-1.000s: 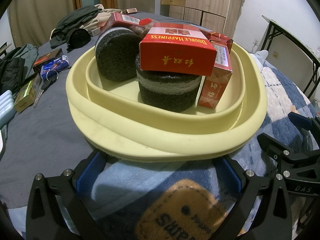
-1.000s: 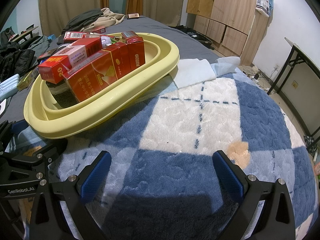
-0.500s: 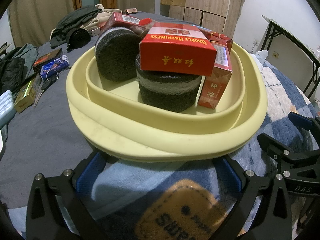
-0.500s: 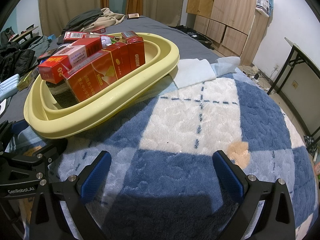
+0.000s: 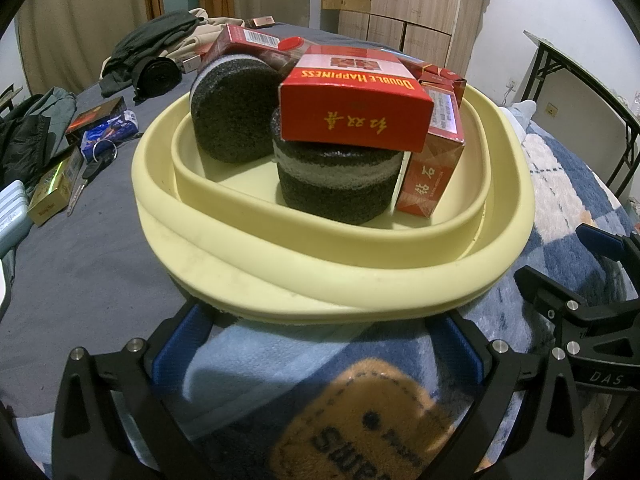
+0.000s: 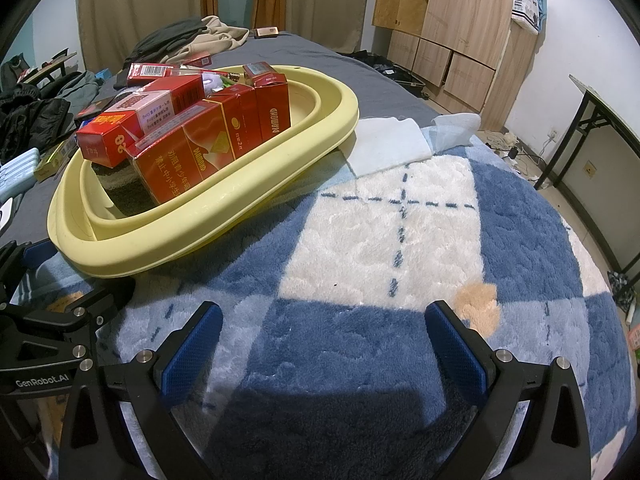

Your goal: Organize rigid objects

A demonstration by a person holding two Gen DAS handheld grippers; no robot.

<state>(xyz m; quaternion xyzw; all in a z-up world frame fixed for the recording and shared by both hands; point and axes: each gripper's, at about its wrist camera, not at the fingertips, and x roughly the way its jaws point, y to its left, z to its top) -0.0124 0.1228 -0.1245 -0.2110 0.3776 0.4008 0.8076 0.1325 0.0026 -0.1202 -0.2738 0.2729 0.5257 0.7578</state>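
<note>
A pale yellow basin [image 5: 320, 280] sits on the bed, also in the right wrist view [image 6: 224, 216]. It holds two dark grey foam rolls [image 5: 336, 188], and several red boxes: one marked Double Happiness [image 5: 356, 112] lies on the near roll, others marked Diamond [image 6: 180, 160] stand along the side. My left gripper [image 5: 316, 344] is open and empty just in front of the basin's near rim. My right gripper [image 6: 324, 340] is open and empty over the blue and white blanket [image 6: 400, 240], to the right of the basin.
Loose boxes, keys and a pen [image 5: 80, 160] lie on the grey sheet left of the basin. Dark clothes [image 5: 160, 48] are piled at the back. A white cloth [image 6: 388, 144] lies beyond the basin. A wooden cabinet [image 6: 460, 40] and a folding table [image 6: 600, 120] stand at right.
</note>
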